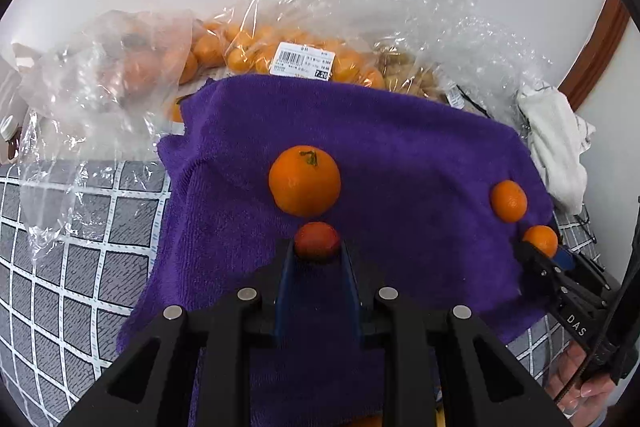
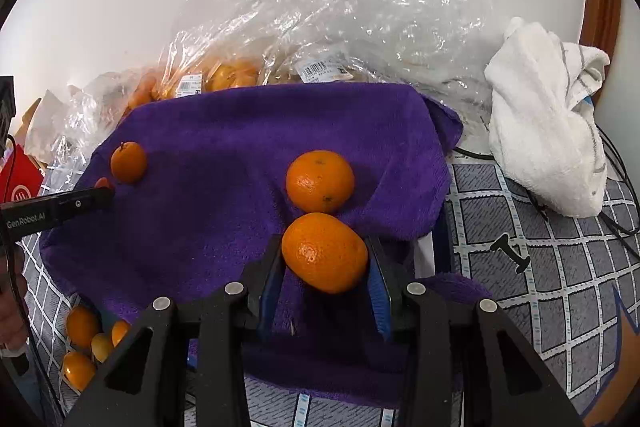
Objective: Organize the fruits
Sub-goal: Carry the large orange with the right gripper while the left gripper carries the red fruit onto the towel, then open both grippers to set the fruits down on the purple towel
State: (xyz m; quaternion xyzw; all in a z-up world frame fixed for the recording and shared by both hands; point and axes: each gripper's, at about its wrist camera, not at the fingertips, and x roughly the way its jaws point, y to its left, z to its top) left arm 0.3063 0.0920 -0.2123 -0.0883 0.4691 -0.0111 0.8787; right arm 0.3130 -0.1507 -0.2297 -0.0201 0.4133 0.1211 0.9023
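A purple towel (image 1: 400,155) (image 2: 224,163) lies on the table. My left gripper (image 1: 317,247) is shut on a small red fruit (image 1: 317,239), just in front of a mandarin with a stem (image 1: 304,181). My right gripper (image 2: 325,259) is shut on a mandarin (image 2: 325,253) over the towel's right part; another mandarin (image 2: 320,181) lies just beyond it. In the left wrist view the right gripper (image 1: 538,247) holds its mandarin (image 1: 541,239) near a loose mandarin (image 1: 509,201). In the right wrist view the left gripper (image 2: 105,189) sits beside the stemmed mandarin (image 2: 128,163).
Clear plastic bags of mandarins (image 1: 280,55) (image 2: 224,75) pile up behind the towel against a white wall. A white cloth (image 2: 548,131) (image 1: 556,151) lies at the right. Several small mandarins (image 2: 86,343) sit at the near left. The tablecloth (image 2: 540,267) is grey checked.
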